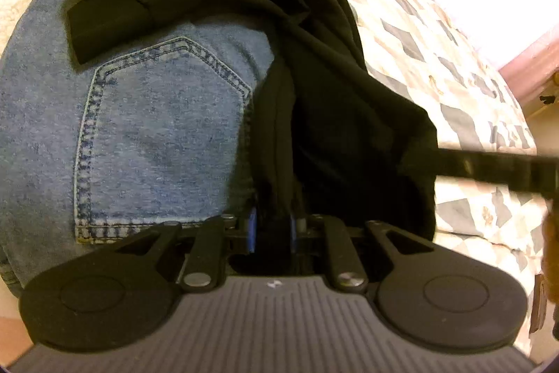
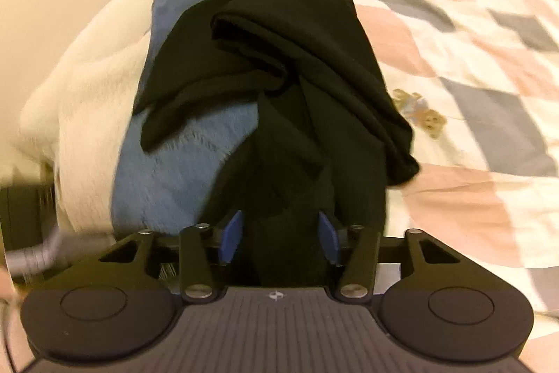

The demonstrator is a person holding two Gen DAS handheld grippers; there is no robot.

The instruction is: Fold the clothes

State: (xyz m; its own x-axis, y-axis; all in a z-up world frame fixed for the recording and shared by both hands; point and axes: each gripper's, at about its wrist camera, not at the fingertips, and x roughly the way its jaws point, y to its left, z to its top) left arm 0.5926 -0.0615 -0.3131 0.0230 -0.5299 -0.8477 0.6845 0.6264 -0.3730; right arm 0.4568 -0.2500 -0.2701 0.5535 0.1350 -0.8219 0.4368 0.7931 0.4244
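Jeans (denim) underlie black garment, quilt beside.

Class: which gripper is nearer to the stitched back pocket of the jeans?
Left. The left gripper grips black garment right beside the jeans pocket. The right gripper holds the same cloth on its far side, away from the pocket.

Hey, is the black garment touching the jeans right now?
Touching. In the left wrist view the black garment lies draped straight onto the jeans, its folded edge covering the denim just above the back pocket. The right wrist view agrees.
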